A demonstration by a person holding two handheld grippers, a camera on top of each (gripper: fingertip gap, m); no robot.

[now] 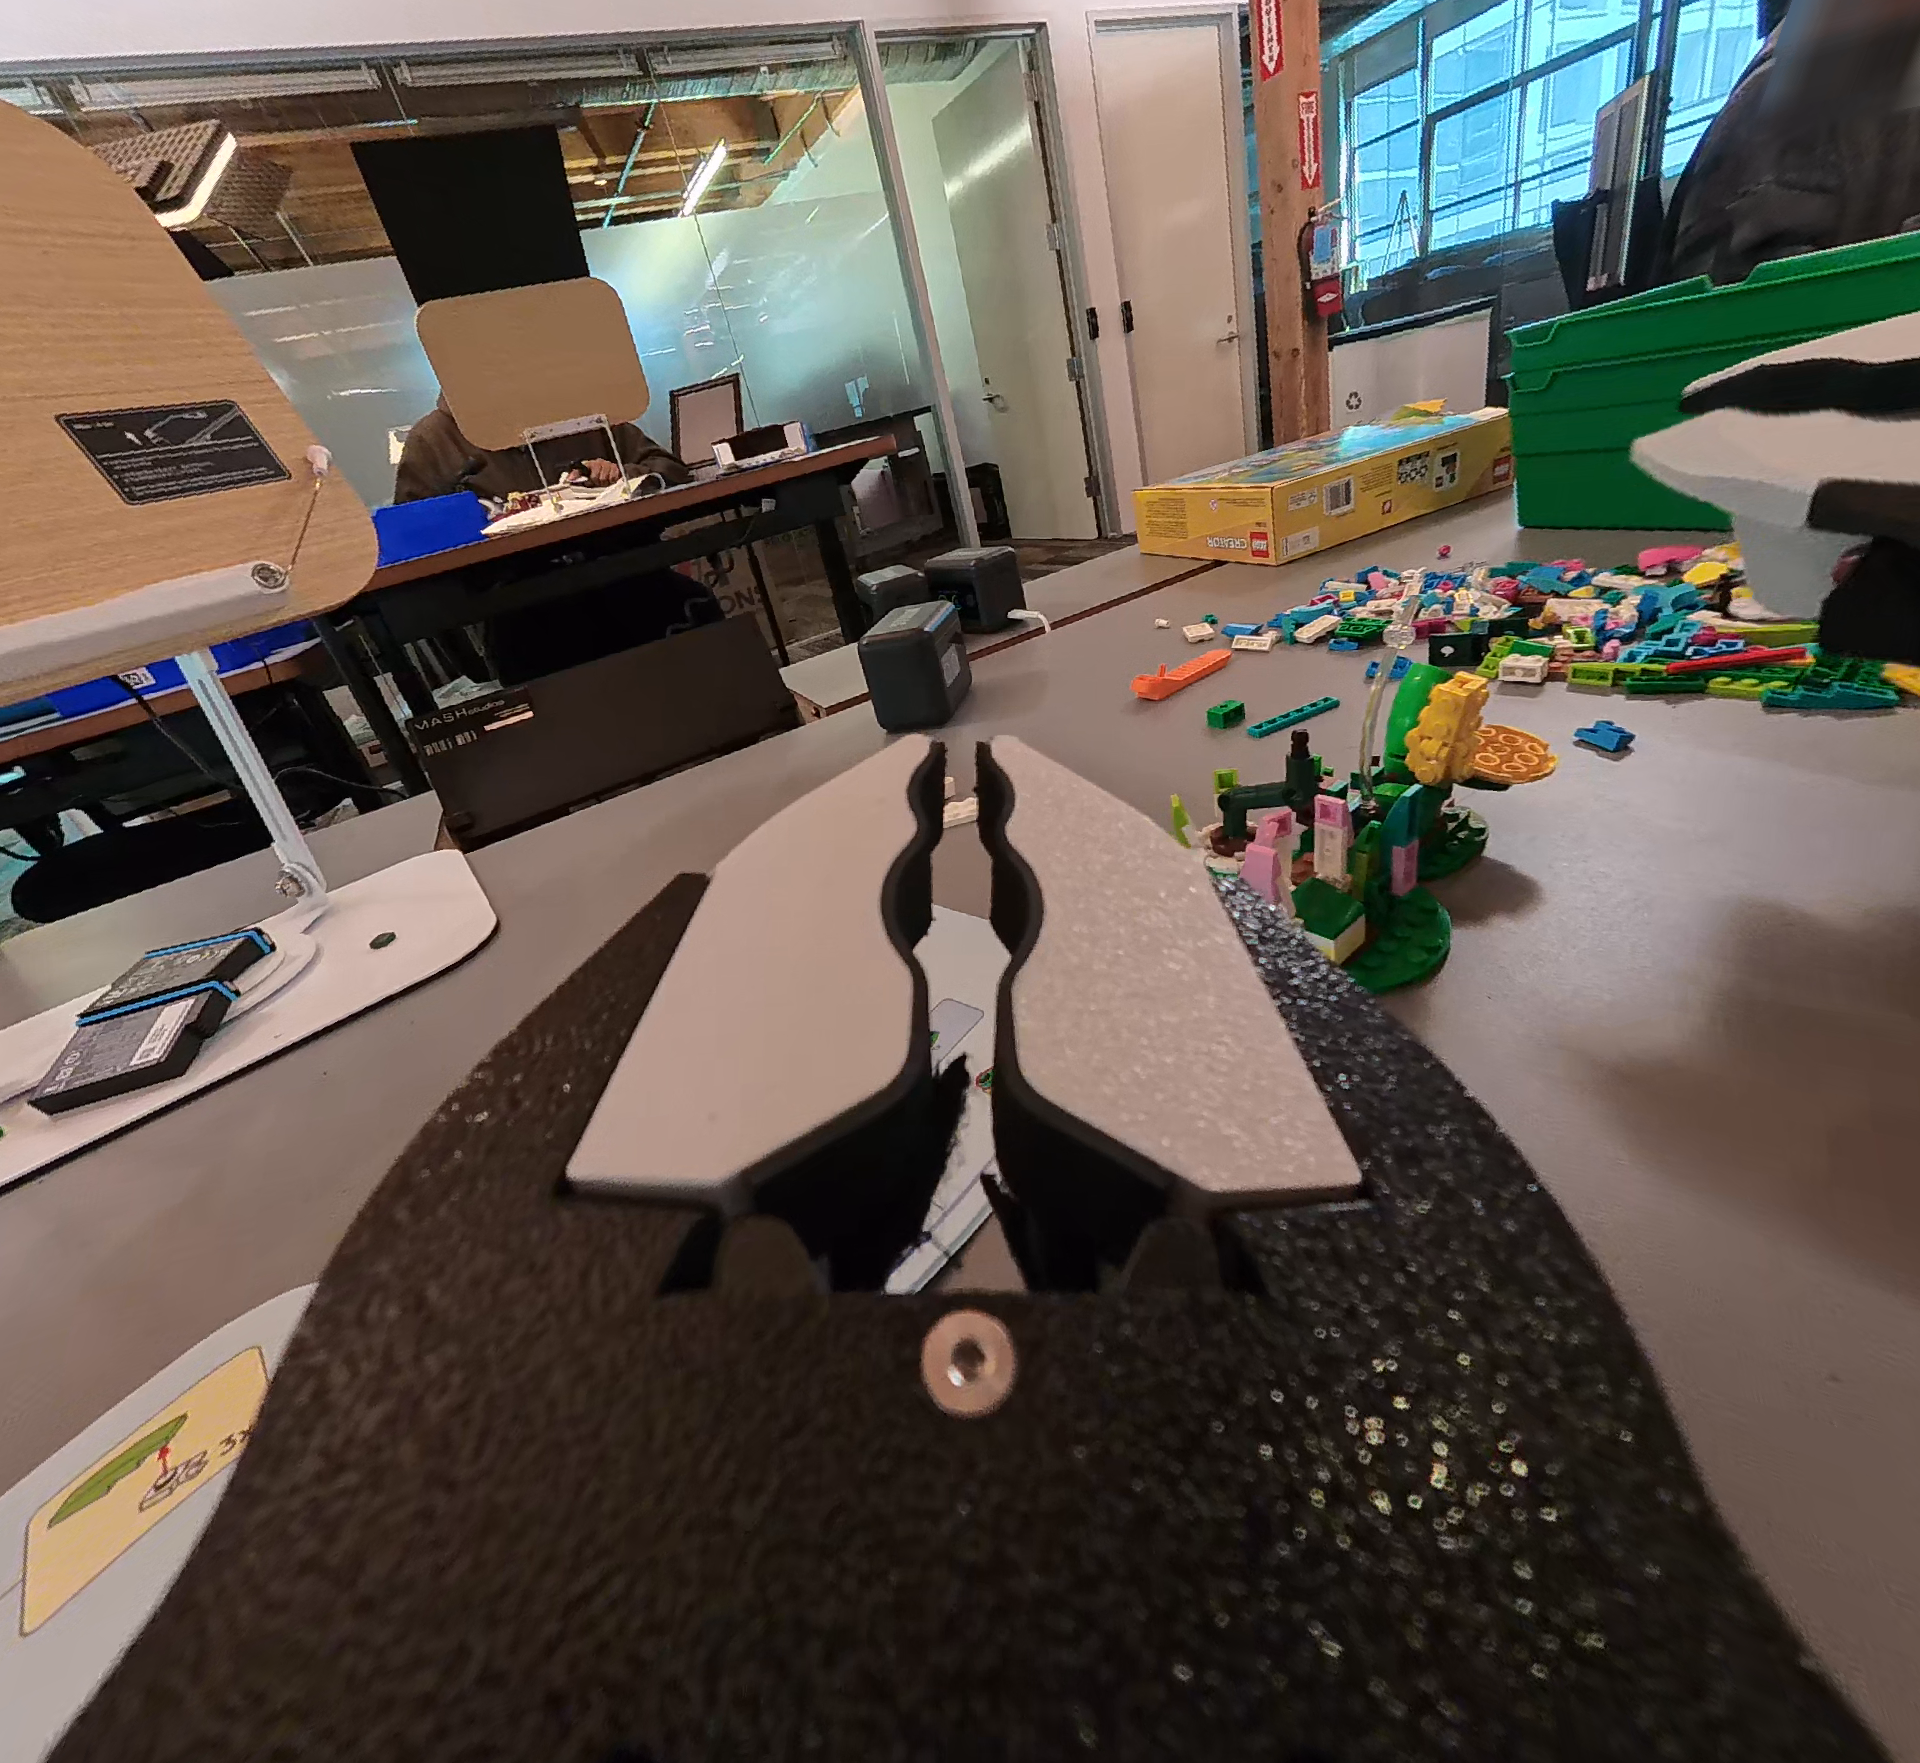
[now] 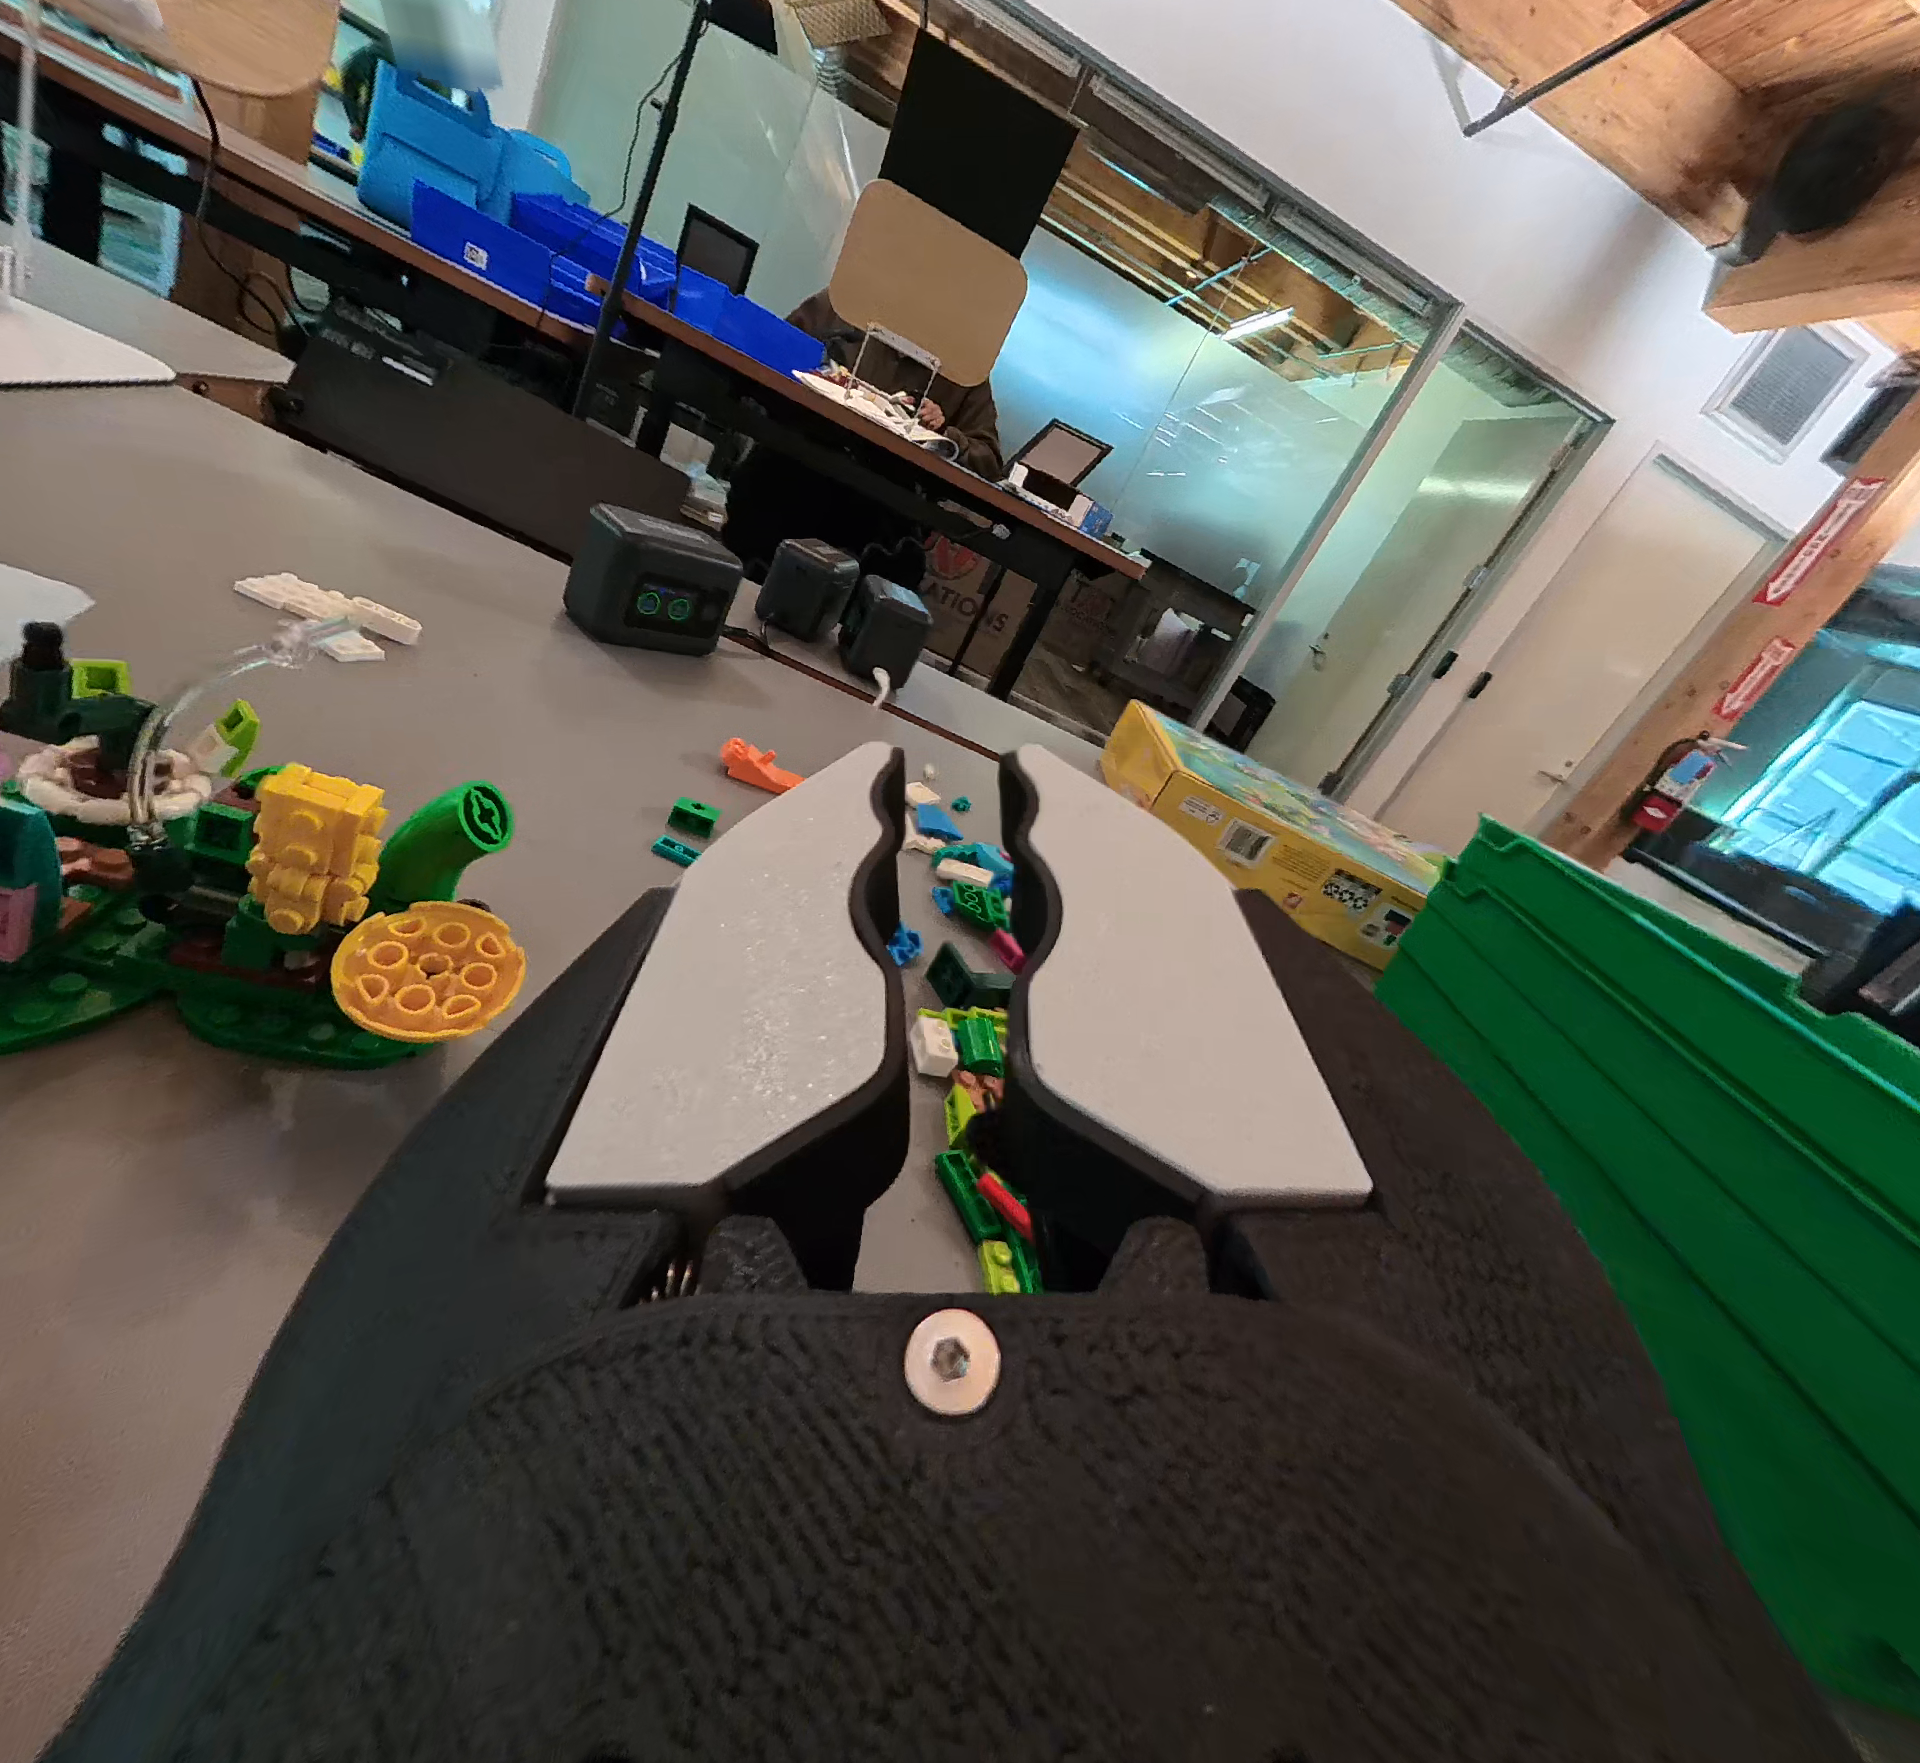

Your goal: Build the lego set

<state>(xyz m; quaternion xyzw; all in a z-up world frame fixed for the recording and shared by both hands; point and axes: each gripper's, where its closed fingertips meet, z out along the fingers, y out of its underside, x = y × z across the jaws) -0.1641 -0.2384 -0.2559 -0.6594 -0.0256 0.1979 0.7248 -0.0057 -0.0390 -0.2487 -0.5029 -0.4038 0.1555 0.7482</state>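
A part-built lego model (image 1: 1351, 861) with green base plates, a yellow flower and pink pieces stands on the grey table (image 1: 1558, 1038). It is just right of my left gripper (image 1: 959, 757). The left gripper's jaws are nearly together and hold nothing. It hovers over the instruction booklet (image 1: 156, 1464). My right gripper (image 2: 951, 763) is slightly open and empty above the loose lego pile (image 2: 966, 986). The model (image 2: 260, 934) lies to its left. The pile (image 1: 1558, 633) also shows in the left wrist view, with one blurred finger (image 1: 1766, 466) of the right gripper over it.
Stacked green bins (image 2: 1662, 1142) stand close on the right. A yellow lego box (image 2: 1268, 830) lies behind the pile. An orange brick separator (image 2: 758, 766), white plates (image 2: 322, 612) and dark power units (image 2: 649, 591) lie farther back. A lamp base (image 1: 395, 913) with batteries (image 1: 135, 1027) is at the left. Across from one pair of fingers to the other is roughly 25 cm.
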